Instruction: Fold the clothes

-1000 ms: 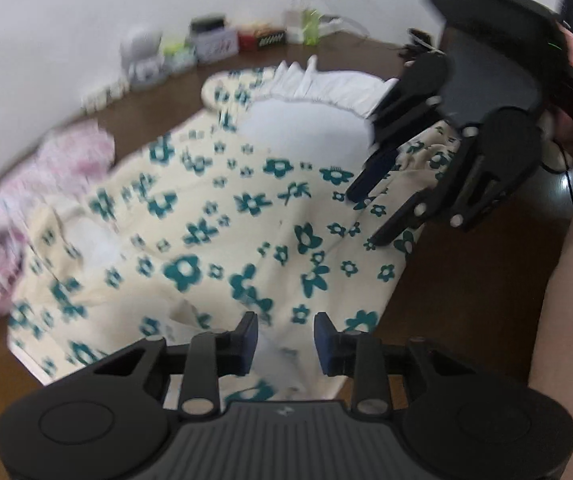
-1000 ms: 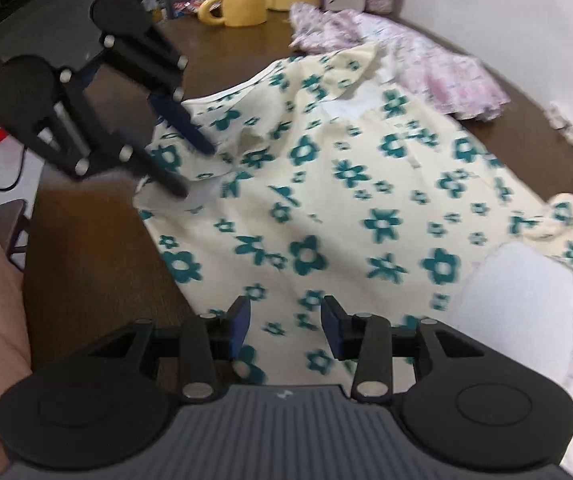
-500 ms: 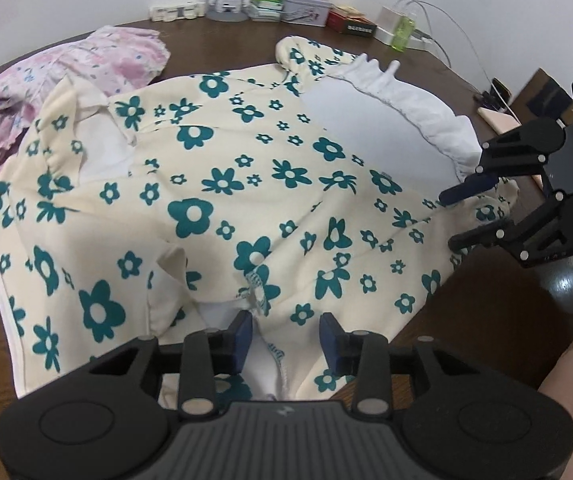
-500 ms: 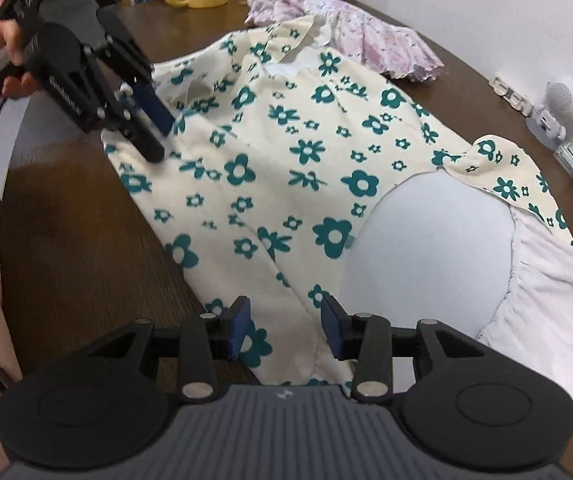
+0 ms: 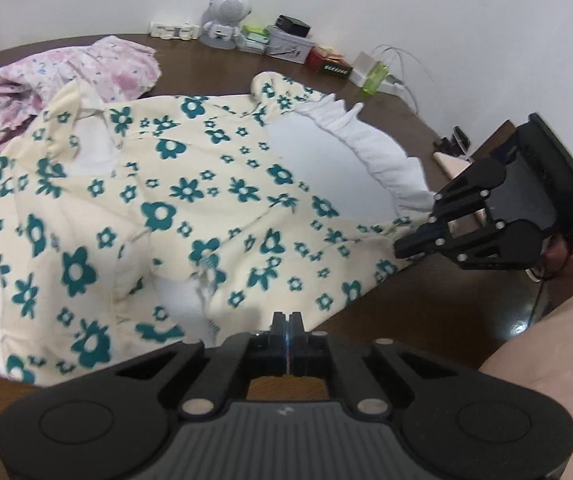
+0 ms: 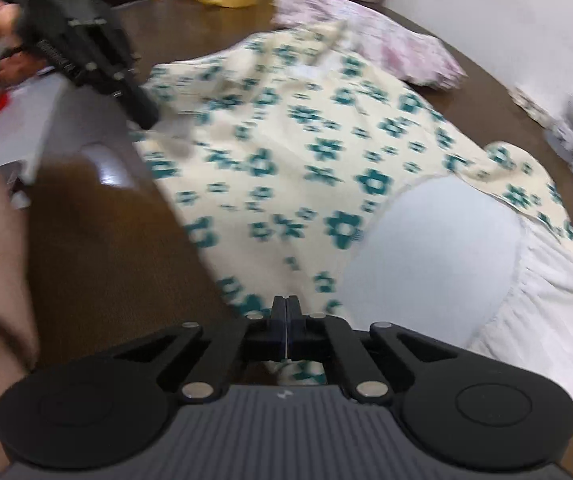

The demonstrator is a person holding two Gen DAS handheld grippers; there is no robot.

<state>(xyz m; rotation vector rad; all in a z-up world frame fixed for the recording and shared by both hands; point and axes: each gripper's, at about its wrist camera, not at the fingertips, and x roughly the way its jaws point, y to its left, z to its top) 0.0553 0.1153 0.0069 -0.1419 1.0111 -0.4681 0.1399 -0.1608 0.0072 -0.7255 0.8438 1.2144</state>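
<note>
1. Two garments lie on the brown desk in the left wrist view: a cream dress with teal flowers spread across the middle, and a pink garment far left. The left gripper has its jaws pressed together at the dress's near edge; whether cloth is pinched, I cannot tell. The right gripper touches the dress's right edge.

2. In the right wrist view, the right gripper shows jaws fully closed at the dress's near hem, beside its white frill. The left gripper is blurred, far left.
</note>
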